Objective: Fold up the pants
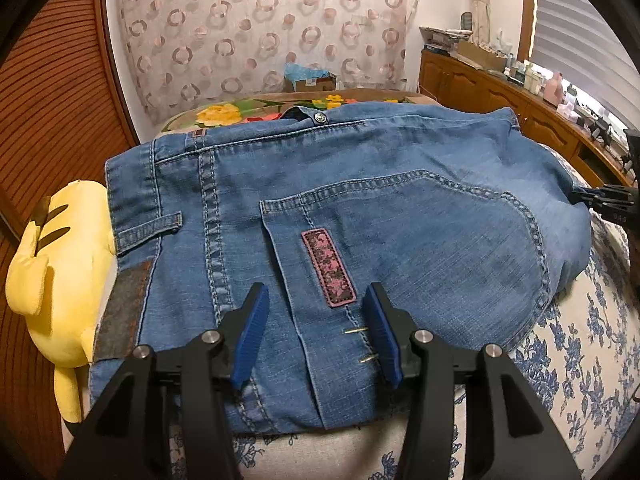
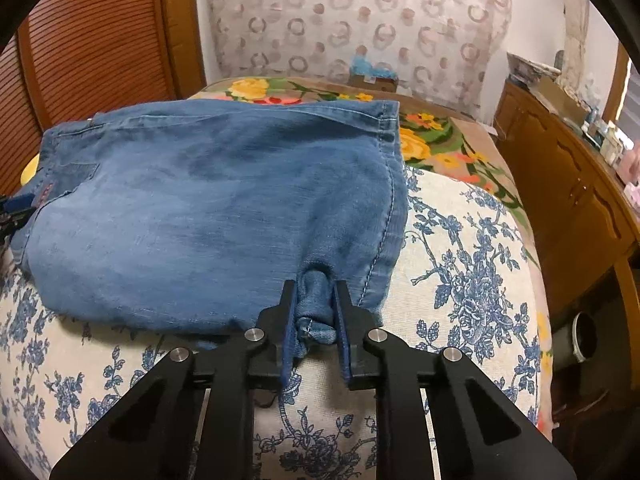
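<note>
Blue jeans (image 1: 400, 208) lie folded on the bed, with the waistband at the left and a back pocket with a pink patch (image 1: 329, 268) facing up. My left gripper (image 1: 317, 296) stands open over the near edge of the jeans, its blue pads on either side of the pocket seam and not pressing. In the right wrist view the jeans (image 2: 200, 208) spread to the left. My right gripper (image 2: 314, 286) is shut on a bunched fold of denim (image 2: 316, 304) at their near right corner. The right gripper (image 1: 604, 196) also shows at the right edge of the left wrist view.
A yellow plush toy (image 1: 52, 264) lies against the waistband on the left. The bedcover (image 2: 460, 280) is cream with blue flowers, and a bright floral blanket (image 2: 424, 140) lies beyond. A wooden cabinet (image 2: 560, 184) runs along the right and a ribbed wooden panel (image 1: 52, 80) stands at the left.
</note>
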### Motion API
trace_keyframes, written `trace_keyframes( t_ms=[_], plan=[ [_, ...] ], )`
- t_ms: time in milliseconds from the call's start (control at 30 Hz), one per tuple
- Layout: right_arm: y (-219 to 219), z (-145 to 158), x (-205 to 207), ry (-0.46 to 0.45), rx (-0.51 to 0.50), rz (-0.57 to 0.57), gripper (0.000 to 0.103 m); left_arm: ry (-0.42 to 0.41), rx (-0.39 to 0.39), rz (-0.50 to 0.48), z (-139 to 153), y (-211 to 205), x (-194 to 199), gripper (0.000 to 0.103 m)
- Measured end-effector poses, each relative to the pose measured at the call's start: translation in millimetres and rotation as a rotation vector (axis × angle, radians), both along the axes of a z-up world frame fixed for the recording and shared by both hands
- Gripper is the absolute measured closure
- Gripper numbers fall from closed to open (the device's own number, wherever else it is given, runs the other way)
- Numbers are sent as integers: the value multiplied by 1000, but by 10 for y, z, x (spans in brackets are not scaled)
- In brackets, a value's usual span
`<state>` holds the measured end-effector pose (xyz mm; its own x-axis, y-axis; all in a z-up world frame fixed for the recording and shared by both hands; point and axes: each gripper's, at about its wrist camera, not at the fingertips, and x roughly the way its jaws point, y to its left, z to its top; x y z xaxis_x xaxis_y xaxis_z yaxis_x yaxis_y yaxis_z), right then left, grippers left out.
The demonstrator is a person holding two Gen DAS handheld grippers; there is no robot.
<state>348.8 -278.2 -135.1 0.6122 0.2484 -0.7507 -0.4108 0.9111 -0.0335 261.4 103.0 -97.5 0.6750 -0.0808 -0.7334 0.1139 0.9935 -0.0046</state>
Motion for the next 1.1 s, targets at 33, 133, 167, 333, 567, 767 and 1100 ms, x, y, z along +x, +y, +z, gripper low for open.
trace_keyframes(
  t_ms=[33, 133, 167, 333, 567, 767, 1100],
  plan=[
    [3, 0, 2, -1, -1, 0, 88, -3, 8, -4, 1, 4, -18, 53],
    [8, -1, -1, 2, 5, -2, 89, -7, 0, -14, 54, 49, -129, 53],
    [11, -1, -3, 0, 1, -1, 89, -11, -19, -5, 76, 105, -164, 53],
    [0, 0, 1, -1, -3, 0, 89, -56, -10, 100, 285, 452, -366, 53],
    [0, 0, 0, -1, 6, -1, 89, -28, -4, 180, 171, 840, -433, 53],
    [-24, 22, -2, -13, -5, -2, 89, 0, -60, 190, -20, 922, -387, 53],
    [-44, 43, -76, -51, -41, -6, 89, 6, -94, 217, -48, 992, -514, 51]
  ],
)
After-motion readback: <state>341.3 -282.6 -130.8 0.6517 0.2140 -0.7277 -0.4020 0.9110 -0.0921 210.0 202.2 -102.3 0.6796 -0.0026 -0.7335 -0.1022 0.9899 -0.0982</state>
